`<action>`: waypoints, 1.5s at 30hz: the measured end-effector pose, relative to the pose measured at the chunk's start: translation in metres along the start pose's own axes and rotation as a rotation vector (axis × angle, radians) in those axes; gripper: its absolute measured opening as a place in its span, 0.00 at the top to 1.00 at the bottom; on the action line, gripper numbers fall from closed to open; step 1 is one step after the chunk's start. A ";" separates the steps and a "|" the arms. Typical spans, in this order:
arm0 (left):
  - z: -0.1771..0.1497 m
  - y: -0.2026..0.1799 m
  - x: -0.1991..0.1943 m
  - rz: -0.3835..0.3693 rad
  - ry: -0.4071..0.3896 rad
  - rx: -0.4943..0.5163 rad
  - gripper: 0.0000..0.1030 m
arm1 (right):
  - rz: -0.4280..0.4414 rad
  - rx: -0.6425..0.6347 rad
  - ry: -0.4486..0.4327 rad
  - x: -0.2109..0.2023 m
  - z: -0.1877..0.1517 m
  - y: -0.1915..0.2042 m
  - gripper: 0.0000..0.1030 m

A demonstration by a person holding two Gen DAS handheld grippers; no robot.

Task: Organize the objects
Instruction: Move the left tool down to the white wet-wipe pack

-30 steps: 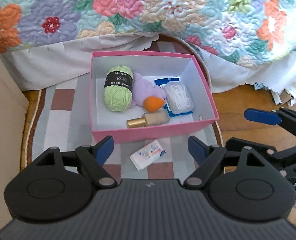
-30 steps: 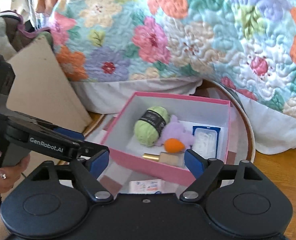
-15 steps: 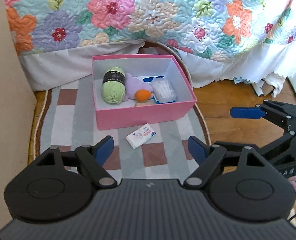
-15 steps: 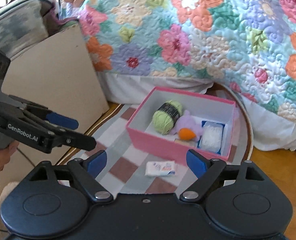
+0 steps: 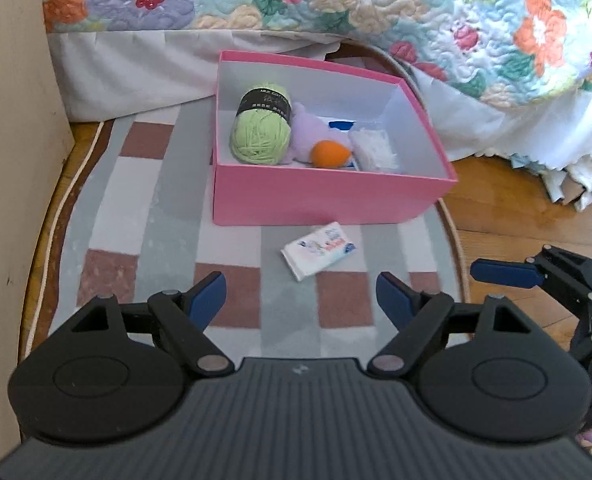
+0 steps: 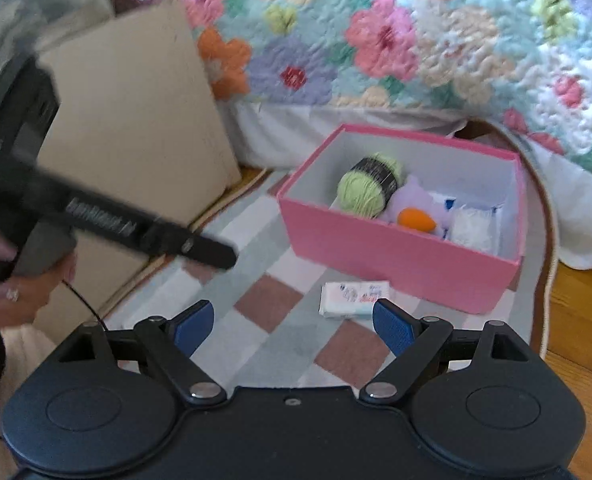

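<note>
A pink box point(image 5: 327, 200) stands on a checked rug point(image 5: 136, 216). It holds a green yarn ball point(image 5: 262, 130), a purple plush with an orange beak point(image 5: 329, 152) and a white packet point(image 5: 373, 148). A small white tissue pack point(image 5: 319, 255) lies on the rug just in front of the box. My left gripper point(image 5: 301, 296) hovers open and empty, a little short of the pack. My right gripper point(image 6: 294, 322) is open and empty too, with the tissue pack point(image 6: 353, 294) just beyond its right finger. In the right wrist view the left gripper point(image 6: 136, 232) is blurred at the left.
A tall cardboard panel point(image 5: 12, 120) leans at the left of the rug. A bed with a floral quilt point(image 5: 375, 0) and a white skirt stands right behind the box. Wooden floor point(image 5: 515, 200) lies to the right. A person's hand point(image 6: 16, 296) holds the left gripper.
Both grippers drew back from the box, then sank toward the rug near the tissue pack. The box's front wall now hides the gold bottle seen earlier. The right jaws stand slightly wider.
</note>
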State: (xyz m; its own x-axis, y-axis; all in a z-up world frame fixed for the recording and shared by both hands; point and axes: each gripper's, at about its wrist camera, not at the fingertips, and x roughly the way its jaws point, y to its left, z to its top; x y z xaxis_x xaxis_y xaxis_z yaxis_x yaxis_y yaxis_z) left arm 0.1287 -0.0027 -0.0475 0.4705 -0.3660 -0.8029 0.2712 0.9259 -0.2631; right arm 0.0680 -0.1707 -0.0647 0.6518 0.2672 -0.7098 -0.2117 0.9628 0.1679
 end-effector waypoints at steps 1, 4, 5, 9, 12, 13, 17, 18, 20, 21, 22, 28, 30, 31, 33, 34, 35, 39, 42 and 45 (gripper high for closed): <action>-0.001 0.002 0.005 0.004 -0.008 0.000 0.21 | -0.011 -0.024 0.007 0.007 -0.003 0.001 0.13; -0.005 0.009 0.020 0.000 -0.030 -0.018 0.22 | -0.046 -0.129 0.033 0.027 -0.011 0.005 0.13; -0.007 0.011 0.024 -0.007 -0.033 -0.027 0.22 | -0.052 -0.163 0.034 0.032 -0.013 0.007 0.13; -0.014 0.019 0.044 -0.009 -0.030 -0.053 0.22 | -0.073 -0.252 0.028 0.051 -0.017 0.009 0.13; -0.019 0.025 0.057 -0.027 -0.027 -0.074 0.23 | -0.080 -0.282 0.005 0.064 -0.019 0.007 0.13; -0.020 0.026 0.061 -0.030 -0.029 -0.076 0.23 | -0.085 -0.289 0.001 0.069 -0.020 0.005 0.13; -0.021 0.032 0.076 -0.106 -0.042 -0.101 0.23 | -0.093 -0.323 0.008 0.093 -0.025 -0.001 0.13; -0.021 0.033 0.080 -0.121 -0.034 -0.125 0.23 | -0.089 -0.325 0.012 0.100 -0.027 -0.004 0.13; -0.021 0.032 0.088 -0.127 -0.040 -0.130 0.23 | -0.092 -0.322 0.018 0.113 -0.030 -0.009 0.13; -0.020 0.031 0.093 -0.112 -0.042 -0.121 0.23 | -0.102 -0.320 0.020 0.119 -0.032 -0.012 0.13; -0.020 0.029 0.097 -0.102 -0.045 -0.112 0.24 | -0.109 -0.319 0.022 0.124 -0.033 -0.015 0.13; -0.025 0.030 0.123 -0.150 -0.048 -0.134 0.35 | -0.135 -0.288 0.042 0.148 -0.036 -0.035 0.13; -0.026 0.033 0.131 -0.172 -0.038 -0.152 0.38 | -0.146 -0.280 0.048 0.154 -0.038 -0.040 0.13; -0.026 0.034 0.134 -0.178 -0.034 -0.155 0.40 | -0.144 -0.275 0.052 0.157 -0.038 -0.042 0.13; -0.027 0.038 0.137 -0.193 -0.025 -0.166 0.40 | -0.124 -0.244 0.035 0.158 -0.038 -0.047 0.13; -0.027 0.039 0.139 -0.201 -0.023 -0.171 0.42 | -0.116 -0.225 0.033 0.159 -0.038 -0.049 0.13; -0.028 0.040 0.141 -0.205 -0.024 -0.171 0.44 | -0.109 -0.209 0.032 0.160 -0.038 -0.050 0.13; -0.029 0.038 0.146 -0.224 -0.033 -0.170 0.51 | -0.084 -0.170 0.030 0.161 -0.040 -0.050 0.14; -0.032 0.036 0.153 -0.234 -0.048 -0.191 0.52 | -0.087 -0.170 0.027 0.160 -0.041 -0.046 0.14; -0.033 0.031 0.158 -0.221 -0.062 -0.180 0.58 | -0.088 -0.169 0.027 0.159 -0.041 -0.046 0.14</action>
State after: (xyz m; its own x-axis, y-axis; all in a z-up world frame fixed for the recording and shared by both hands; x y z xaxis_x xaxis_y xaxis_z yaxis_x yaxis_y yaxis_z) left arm 0.1837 -0.0290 -0.1998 0.4683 -0.5603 -0.6832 0.2220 0.8230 -0.5228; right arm 0.1513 -0.1736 -0.2138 0.6536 0.1786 -0.7354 -0.2756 0.9612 -0.0115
